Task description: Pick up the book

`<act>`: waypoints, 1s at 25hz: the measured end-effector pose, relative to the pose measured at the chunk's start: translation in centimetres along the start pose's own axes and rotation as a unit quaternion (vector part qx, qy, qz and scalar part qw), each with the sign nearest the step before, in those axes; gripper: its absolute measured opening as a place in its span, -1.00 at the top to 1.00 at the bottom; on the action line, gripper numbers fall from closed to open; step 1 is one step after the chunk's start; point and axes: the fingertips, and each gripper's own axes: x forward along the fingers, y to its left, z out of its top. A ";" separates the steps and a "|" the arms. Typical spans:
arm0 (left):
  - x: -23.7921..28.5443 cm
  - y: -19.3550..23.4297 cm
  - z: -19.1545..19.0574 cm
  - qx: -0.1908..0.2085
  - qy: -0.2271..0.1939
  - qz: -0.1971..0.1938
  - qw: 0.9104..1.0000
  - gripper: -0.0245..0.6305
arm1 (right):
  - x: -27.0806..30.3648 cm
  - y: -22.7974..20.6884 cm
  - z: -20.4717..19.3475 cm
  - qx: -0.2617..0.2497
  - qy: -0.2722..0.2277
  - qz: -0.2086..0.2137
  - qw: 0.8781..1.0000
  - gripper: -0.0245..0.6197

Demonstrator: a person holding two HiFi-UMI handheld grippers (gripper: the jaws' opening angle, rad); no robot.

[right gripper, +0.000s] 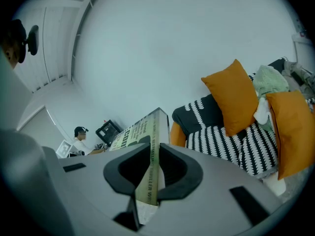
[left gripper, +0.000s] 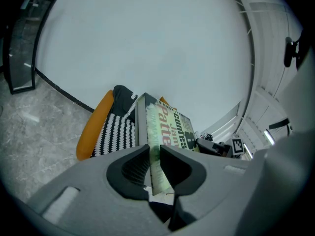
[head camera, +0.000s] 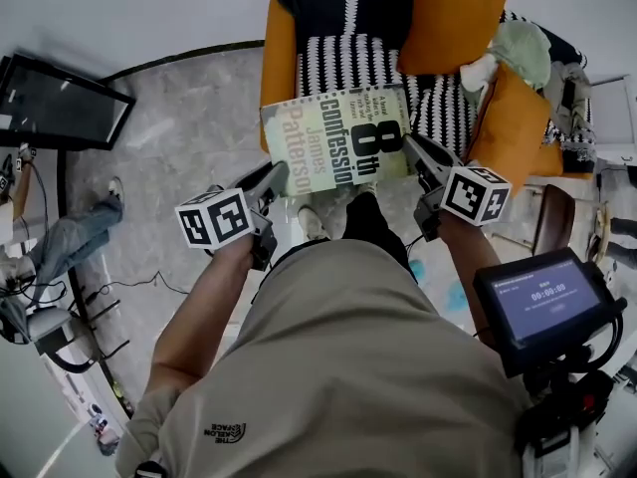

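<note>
Book (head camera: 338, 139) held above the sofa (head camera: 328, 28), left gripper (head camera: 271, 181) and right gripper (head camera: 420, 155) each clamped on an edge; pick-up looks done; next, keep it level.

Book (left gripper: 170, 127) edge hidden behind jaws — screen (head camera: 545, 300) text perhaps digits.

Left gripper (head camera: 275, 179): jaws clamped on left edge of book (head camera: 338, 139).
Right gripper (head camera: 418, 153): jaws clamped on right edge.
Left forearm (head camera: 204, 307), right forearm (head camera: 464, 259): both reached forward.
</note>
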 end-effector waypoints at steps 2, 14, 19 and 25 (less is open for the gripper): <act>0.0 0.1 -0.1 -0.001 0.001 0.000 1.000 0.71 | 0.0 0.0 -0.1 0.000 0.001 0.000 1.000 0.72; 0.0 0.1 0.1 -0.001 0.005 0.000 1.000 0.71 | 0.0 0.1 -0.2 0.004 0.000 0.000 1.000 0.72; 0.1 0.5 -0.1 -0.003 0.010 0.004 1.000 0.71 | 0.0 0.1 -0.3 0.004 0.002 -0.002 1.000 0.72; 0.2 0.4 -0.1 -0.004 0.010 0.000 1.000 0.71 | 0.0 0.0 -0.2 0.004 0.000 -0.002 1.000 0.73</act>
